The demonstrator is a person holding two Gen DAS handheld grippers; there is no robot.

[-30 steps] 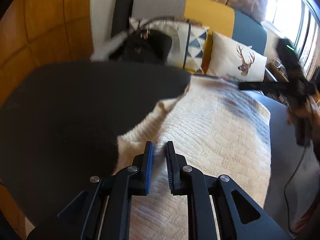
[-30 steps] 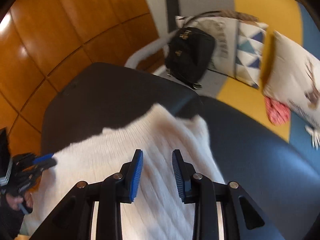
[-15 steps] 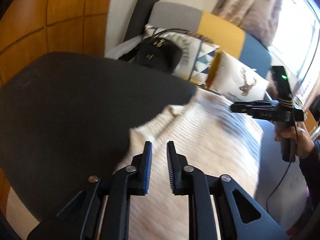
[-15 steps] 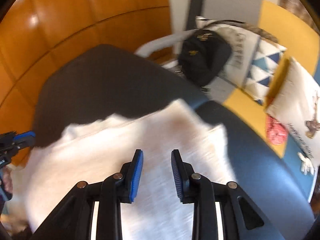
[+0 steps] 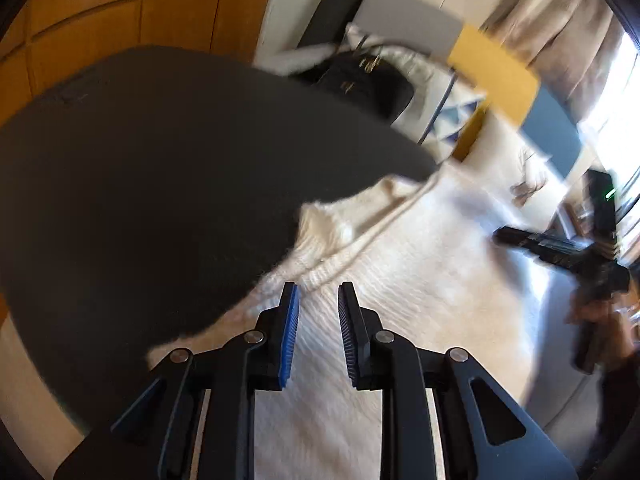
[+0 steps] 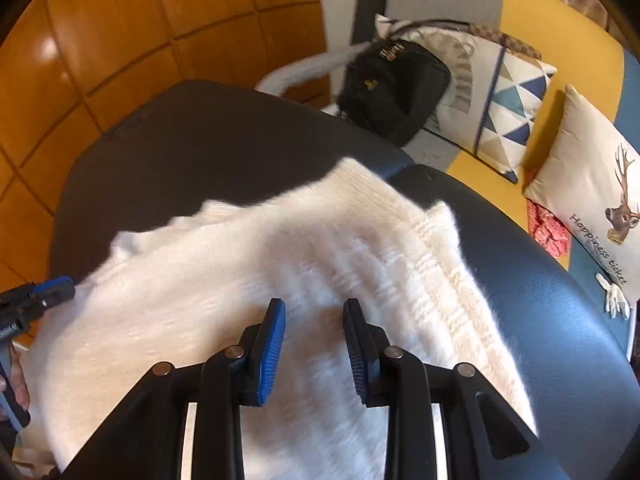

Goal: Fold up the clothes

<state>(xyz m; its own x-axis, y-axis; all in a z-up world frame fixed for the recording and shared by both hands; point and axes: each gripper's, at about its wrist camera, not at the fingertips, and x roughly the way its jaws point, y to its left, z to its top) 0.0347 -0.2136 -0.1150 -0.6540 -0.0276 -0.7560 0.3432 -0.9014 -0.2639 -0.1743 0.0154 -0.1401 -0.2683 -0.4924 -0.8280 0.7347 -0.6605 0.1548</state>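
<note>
Your left gripper hovers over the cream knit sweater, its fingers spread with nothing between them. Your right gripper is likewise parted and empty above the same sweater. The sweater lies spread on the dark table. Beyond the table, a black handbag sits beside a deer-print cushion.
</note>
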